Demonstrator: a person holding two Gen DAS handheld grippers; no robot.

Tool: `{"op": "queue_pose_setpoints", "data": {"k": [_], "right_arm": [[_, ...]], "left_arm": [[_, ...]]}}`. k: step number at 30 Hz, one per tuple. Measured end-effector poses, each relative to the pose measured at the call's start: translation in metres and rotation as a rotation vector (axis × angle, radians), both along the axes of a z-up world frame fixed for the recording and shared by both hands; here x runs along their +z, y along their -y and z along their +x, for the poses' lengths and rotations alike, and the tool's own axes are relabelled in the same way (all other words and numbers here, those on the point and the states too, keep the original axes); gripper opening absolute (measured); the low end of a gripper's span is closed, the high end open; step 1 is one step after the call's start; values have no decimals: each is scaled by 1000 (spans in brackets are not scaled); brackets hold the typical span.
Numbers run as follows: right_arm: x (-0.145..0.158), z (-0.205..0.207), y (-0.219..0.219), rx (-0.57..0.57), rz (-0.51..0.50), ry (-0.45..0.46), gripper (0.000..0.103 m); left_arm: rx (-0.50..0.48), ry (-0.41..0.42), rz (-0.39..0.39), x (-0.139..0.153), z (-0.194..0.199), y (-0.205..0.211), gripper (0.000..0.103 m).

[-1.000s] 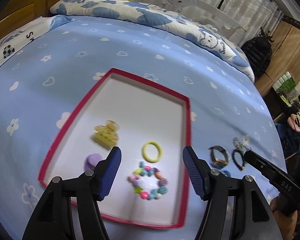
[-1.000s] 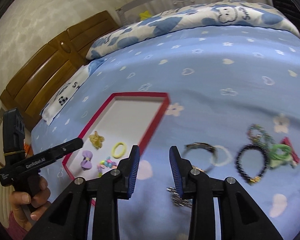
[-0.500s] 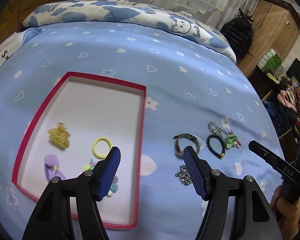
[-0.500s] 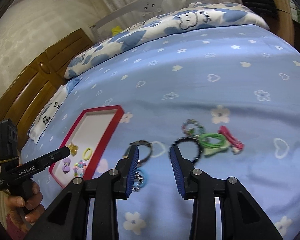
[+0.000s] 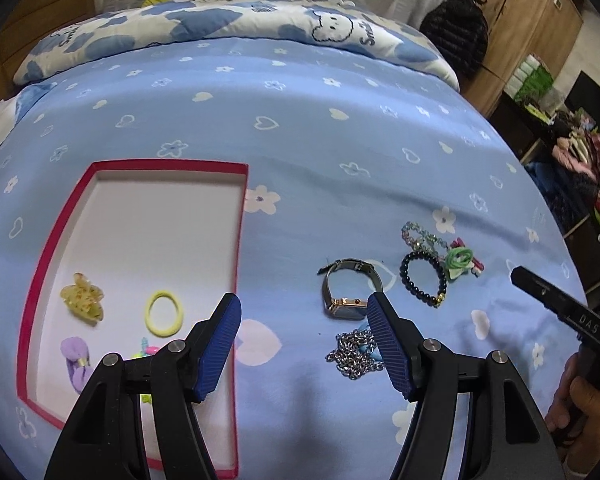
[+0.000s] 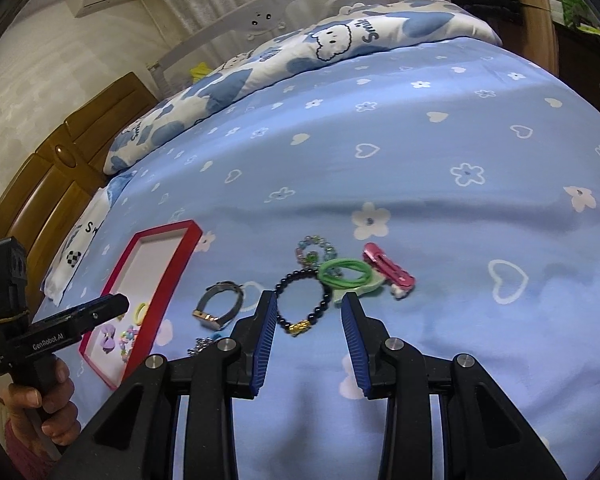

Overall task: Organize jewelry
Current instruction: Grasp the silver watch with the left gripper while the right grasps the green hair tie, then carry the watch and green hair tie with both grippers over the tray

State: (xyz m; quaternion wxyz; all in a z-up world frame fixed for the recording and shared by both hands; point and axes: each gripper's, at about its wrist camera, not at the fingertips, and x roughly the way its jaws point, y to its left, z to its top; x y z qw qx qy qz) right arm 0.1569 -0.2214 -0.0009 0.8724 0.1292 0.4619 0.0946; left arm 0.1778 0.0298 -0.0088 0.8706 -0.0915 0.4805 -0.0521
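Note:
A red-rimmed white tray [image 5: 242,240] lies on the blue bed and holds a yellow claw clip [image 5: 82,300], a yellow hair tie [image 5: 164,314], a purple bow [image 5: 76,356] and a colourful bead bracelet [image 5: 146,350] half hidden by a finger. To its right lie a watch [image 5: 346,292], a silver chain [image 5: 352,354], a dark bead bracelet [image 5: 422,280], a pastel bracelet [image 5: 420,236] and a green hair tie [image 5: 460,258]. My left gripper [image 5: 303,308] hovers open and empty between tray and watch. My right gripper [image 6: 309,304] is open above the dark bracelet [image 6: 300,327], its pads apart from it.
A pink hair clip [image 6: 388,268] lies right of the green tie [image 6: 344,270]. A cloud-print pillow [image 5: 228,24] and a white rail stand at the bed's far end, a wooden headboard [image 6: 60,184] to the left. Each view shows the other hand on its gripper handle.
Both grippers moved right, away from the tray and toward the loose jewelry. The left one was over the colourful bracelet in the tray; now it hangs over bare sheet beside the watch.

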Motion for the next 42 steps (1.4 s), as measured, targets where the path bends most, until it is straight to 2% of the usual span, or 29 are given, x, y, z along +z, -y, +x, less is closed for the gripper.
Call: {"op": "queue_pose_setpoints", "data": {"k": [11, 19, 22, 28, 30, 31, 33, 36, 41, 42], "right_arm": [[-20, 17, 10, -1, -17, -32, 36], [-38, 37, 9, 23, -40, -64, 36], [-45, 43, 8, 31, -44, -78, 36], [-55, 52, 6, 44, -53, -94, 35], [-57, 53, 6, 44, -66, -97, 32], [-58, 54, 6, 42, -67, -96, 29], [-57, 53, 6, 38, -76, -94, 7], [-56, 52, 6, 40, -77, -90, 0], [-48, 47, 1, 62, -93, -63, 0], [-47, 47, 0, 67, -90, -65, 6]], "left_arm": [[-16, -52, 32, -24, 36, 18, 64], [-66, -129, 76, -55, 72, 37, 64], [-77, -151, 93, -67, 82, 44, 61], [-108, -169, 86, -80, 91, 52, 41], [-120, -168, 97, -83, 93, 55, 24], [-127, -166, 97, -84, 94, 56, 19], [-133, -160, 98, -85, 93, 57, 6], [-138, -145, 98, -82, 90, 57, 3], [-127, -124, 82, -75, 80, 51, 3], [-123, -120, 77, -73, 78, 49, 3]]}}
